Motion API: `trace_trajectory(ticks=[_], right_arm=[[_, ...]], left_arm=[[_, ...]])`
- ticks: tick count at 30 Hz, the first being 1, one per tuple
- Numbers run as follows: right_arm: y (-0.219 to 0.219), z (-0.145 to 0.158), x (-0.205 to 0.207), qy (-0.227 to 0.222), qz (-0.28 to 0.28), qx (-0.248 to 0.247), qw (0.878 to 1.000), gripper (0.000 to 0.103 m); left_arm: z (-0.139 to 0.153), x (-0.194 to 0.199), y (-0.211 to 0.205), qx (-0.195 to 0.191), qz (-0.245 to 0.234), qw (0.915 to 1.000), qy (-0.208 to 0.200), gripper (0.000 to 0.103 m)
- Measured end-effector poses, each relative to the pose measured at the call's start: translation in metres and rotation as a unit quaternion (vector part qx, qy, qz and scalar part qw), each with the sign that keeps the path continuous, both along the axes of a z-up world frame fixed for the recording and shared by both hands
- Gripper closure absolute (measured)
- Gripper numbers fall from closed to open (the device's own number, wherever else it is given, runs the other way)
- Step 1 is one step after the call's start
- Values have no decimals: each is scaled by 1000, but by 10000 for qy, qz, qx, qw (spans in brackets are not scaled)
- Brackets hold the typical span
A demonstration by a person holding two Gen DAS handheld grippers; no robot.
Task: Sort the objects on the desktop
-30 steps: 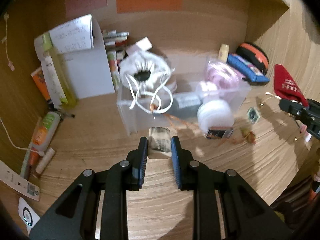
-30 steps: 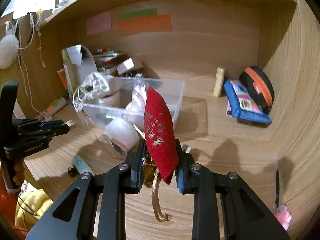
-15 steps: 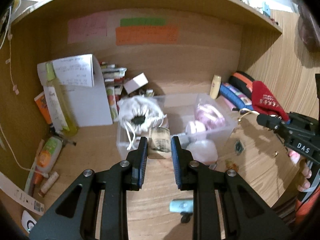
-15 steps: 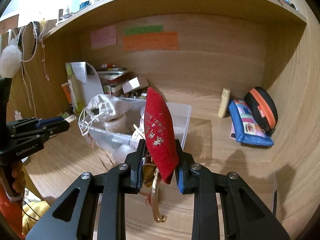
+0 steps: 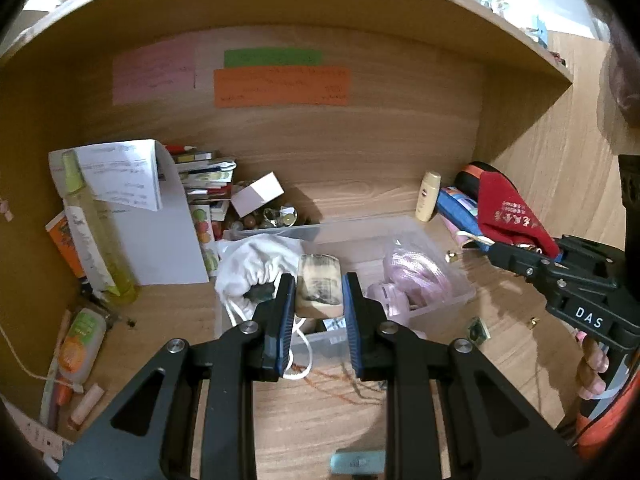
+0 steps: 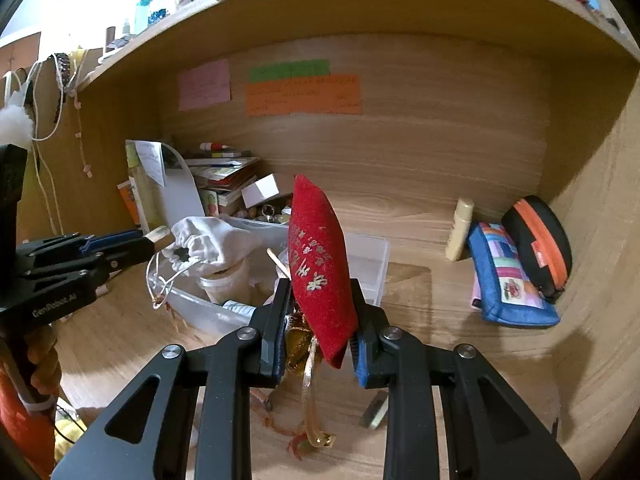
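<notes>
**Both jaws clamped, each on its own object**

Jaws of the left gripper pinched a small tan block, lifted above the near edge of the clear bin. Those of the right gripper gripped a red pouch with gold lettering, upright, a gold ribbon dangling below it. Just beyond, the bin sat mid-desk, holding a white drawstring bag at its left end and a pink bundle at its right. Farther back, against the desk's rear wall, stood a cream tube; a blue pouch and a black-and-orange case lay in the right rear corner.
</notes>
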State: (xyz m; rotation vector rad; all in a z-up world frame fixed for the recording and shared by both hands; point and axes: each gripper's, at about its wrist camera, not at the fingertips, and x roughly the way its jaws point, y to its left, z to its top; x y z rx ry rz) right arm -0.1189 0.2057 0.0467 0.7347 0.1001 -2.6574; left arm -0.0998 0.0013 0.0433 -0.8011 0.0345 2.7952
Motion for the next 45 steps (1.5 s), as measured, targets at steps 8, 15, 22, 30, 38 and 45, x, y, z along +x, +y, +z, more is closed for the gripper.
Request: trace_trajectory(ticks=[8, 15, 22, 30, 38, 45], right_arm=[[-5, -16, -31, -239, 45, 27, 9997, 80], [-9, -34, -60, -542, 53, 82, 9985, 80], [-13, -47, -74, -747, 83, 162, 9970, 80], [-26, -57, -77, -882, 23, 572, 9945, 79], [-28, -52, -70, -823, -271, 822, 9928, 56], [-24, -35, -51, -580, -465, 731, 9946, 23]], left_arm=[[-11, -30, 13, -43, -138, 9997, -205, 80], [-25, -51, 27, -146, -296, 9987, -395, 80], [-32, -59, 27, -141, -319, 9980, -526, 80], [-25, -48, 13, -82, -198, 9987, -467, 80], [-13, -24, -15, -45, 107, 9994, -316, 60], [4, 1, -36, 152, 223, 9996, -33, 33]])
